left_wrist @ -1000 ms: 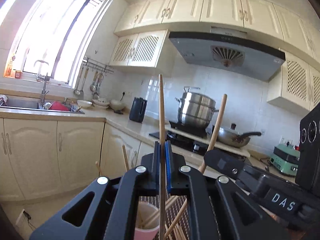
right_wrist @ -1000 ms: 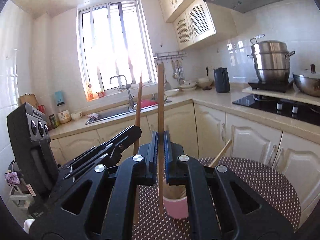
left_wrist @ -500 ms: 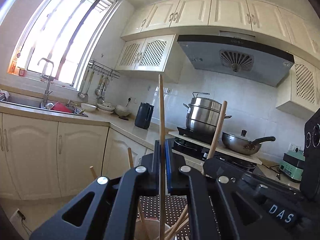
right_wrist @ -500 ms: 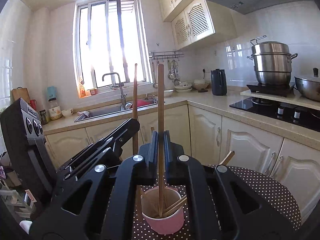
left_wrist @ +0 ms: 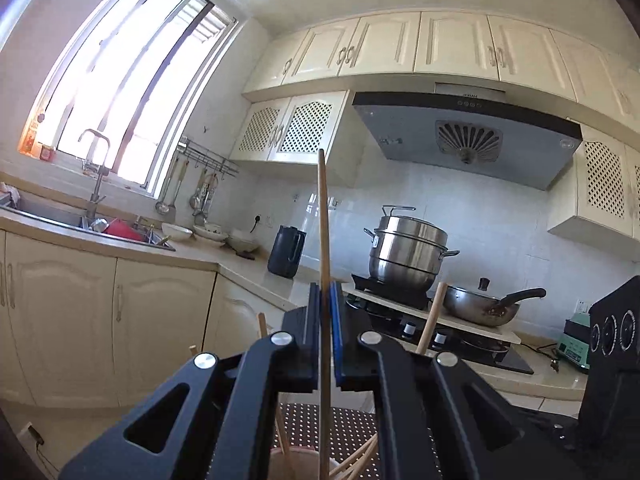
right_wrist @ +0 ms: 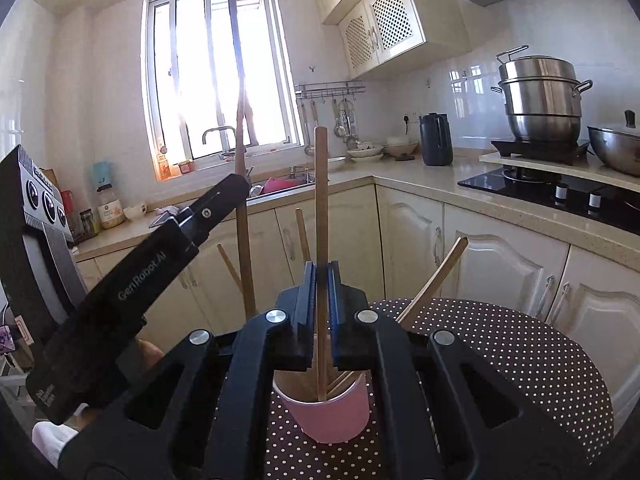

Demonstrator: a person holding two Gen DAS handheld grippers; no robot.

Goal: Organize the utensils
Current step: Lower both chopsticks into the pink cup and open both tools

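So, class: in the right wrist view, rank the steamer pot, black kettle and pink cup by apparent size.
1. Steamer pot
2. Pink cup, but nearness to the camera inflates it
3. Black kettle

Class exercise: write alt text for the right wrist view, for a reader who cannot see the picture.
The right gripper is shut on an upright wooden chopstick whose lower end dips into a pink cup already holding other chopsticks, on a polka-dot table. At left, the left gripper holds a second chopstick upright; a sunlit kitchen lies behind.

wooden chopsticks [right_wrist: 321, 216] stand upright, tips inside pink cup [right_wrist: 330, 416]
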